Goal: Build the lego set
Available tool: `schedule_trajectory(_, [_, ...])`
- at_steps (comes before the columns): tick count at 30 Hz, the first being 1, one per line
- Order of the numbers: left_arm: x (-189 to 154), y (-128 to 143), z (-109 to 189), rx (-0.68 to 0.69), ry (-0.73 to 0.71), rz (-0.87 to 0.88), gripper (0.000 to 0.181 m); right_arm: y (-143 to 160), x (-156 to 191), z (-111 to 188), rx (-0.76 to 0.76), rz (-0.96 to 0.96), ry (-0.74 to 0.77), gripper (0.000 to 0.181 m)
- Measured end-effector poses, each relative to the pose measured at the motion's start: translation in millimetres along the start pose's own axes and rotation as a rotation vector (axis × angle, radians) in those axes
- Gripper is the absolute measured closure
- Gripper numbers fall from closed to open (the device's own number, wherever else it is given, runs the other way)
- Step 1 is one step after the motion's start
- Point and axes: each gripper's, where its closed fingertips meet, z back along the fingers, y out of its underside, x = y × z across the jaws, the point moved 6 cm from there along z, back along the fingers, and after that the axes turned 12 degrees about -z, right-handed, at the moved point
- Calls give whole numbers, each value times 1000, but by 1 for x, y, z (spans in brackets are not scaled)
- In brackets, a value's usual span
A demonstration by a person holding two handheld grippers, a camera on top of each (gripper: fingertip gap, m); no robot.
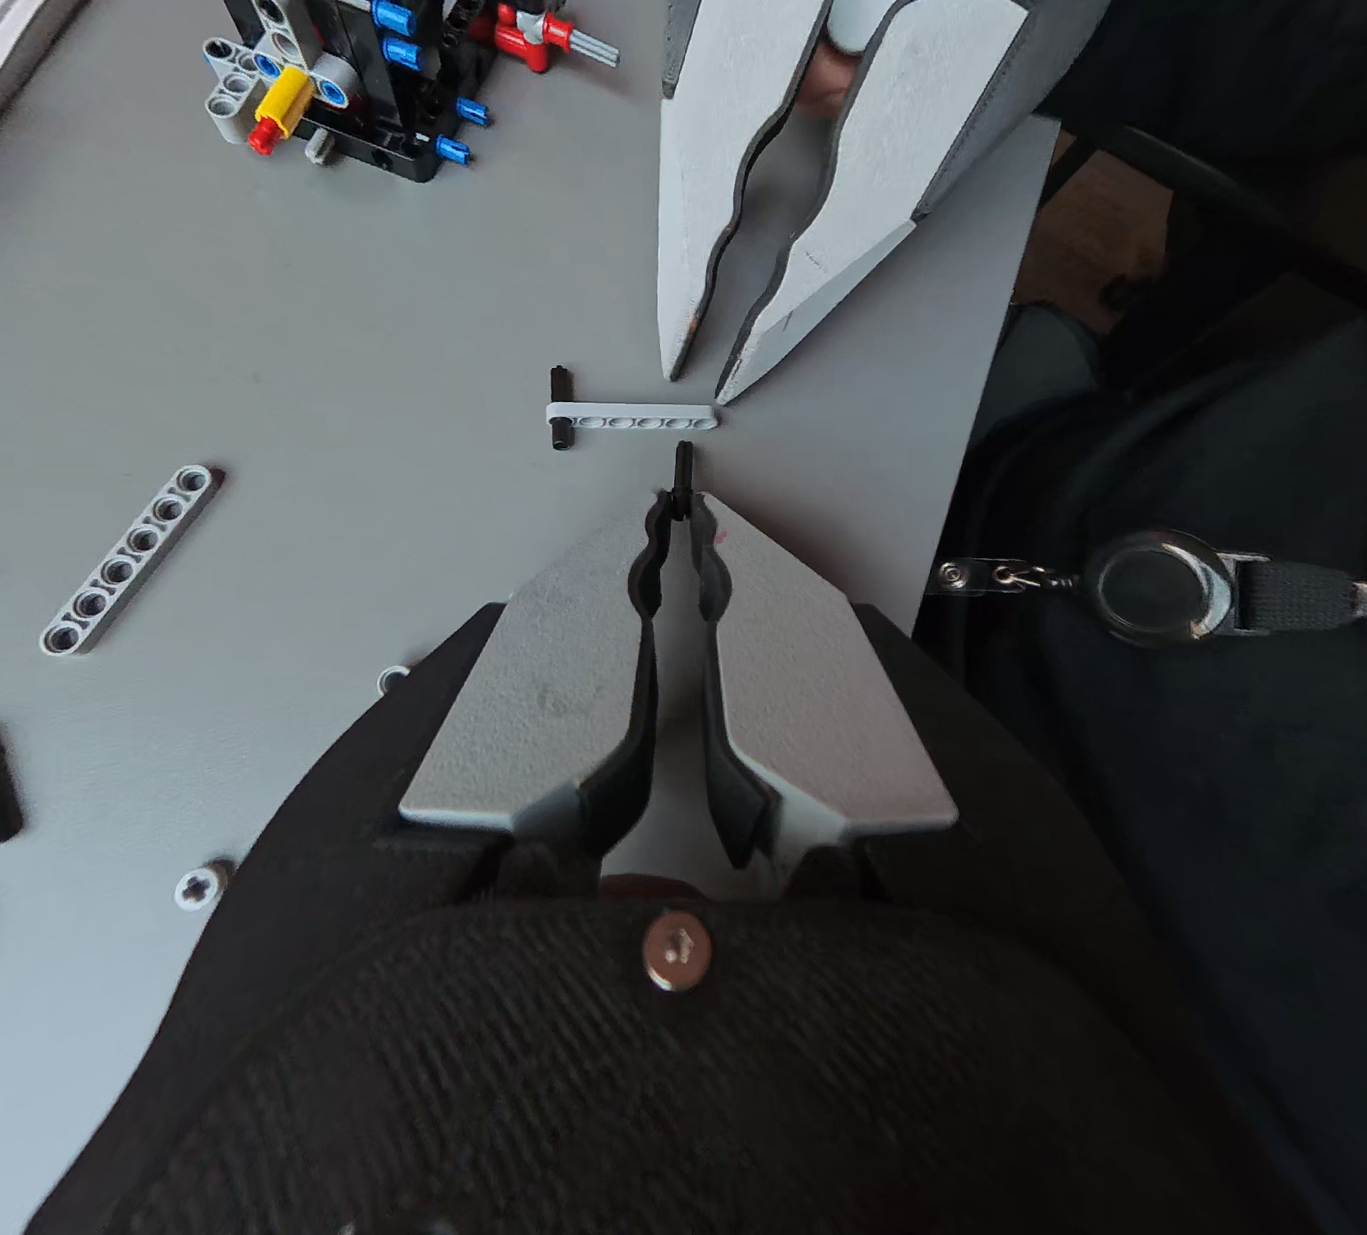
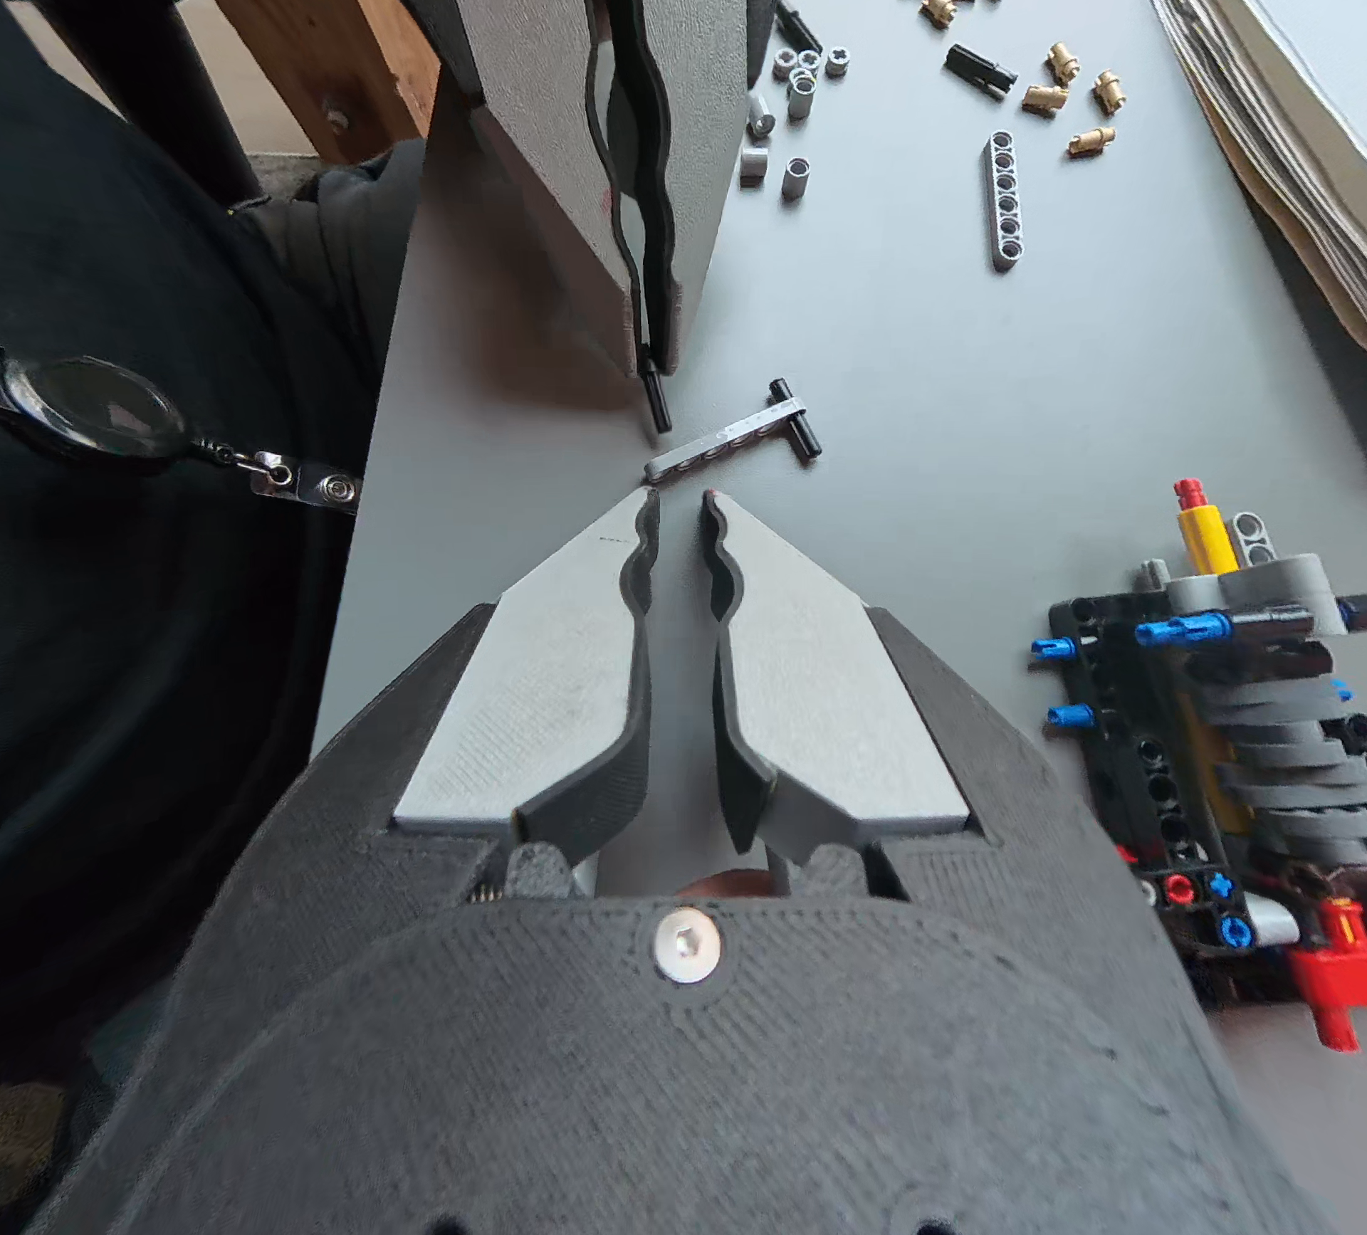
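Observation:
A thin light-grey beam (image 1: 632,419) lies flat near the table's edge, with a black pin (image 1: 561,408) through its far end. My left gripper (image 1: 677,504) is shut on a second black pin (image 1: 684,467), which sticks out of the tips just short of the beam's near end. My right gripper (image 1: 695,386) comes from the opposite side, slightly open and empty, its tips close to the same end. In the right wrist view, the right gripper (image 2: 680,497) sits just below the beam (image 2: 721,445), and the left gripper (image 2: 651,364) holds its pin (image 2: 657,401) above it.
The partly built model (image 1: 355,38) stands farther in on the grey table (image 1: 370,312), and shows at the right in the right wrist view (image 2: 1220,756). A longer grey beam (image 2: 1002,201), tan pins (image 2: 1043,97), grey bushes (image 2: 799,90) and a paper stack (image 2: 1257,90) lie beyond. A person's dark clothing borders the table edge (image 2: 385,386). The grippers are tip to tip, or close to it.

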Motion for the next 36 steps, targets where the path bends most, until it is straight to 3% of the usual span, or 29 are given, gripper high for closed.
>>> schedule_trajectory(36, [-4,-7,-11,-2,17,63,179,0,2,0,13,74,-69,173])
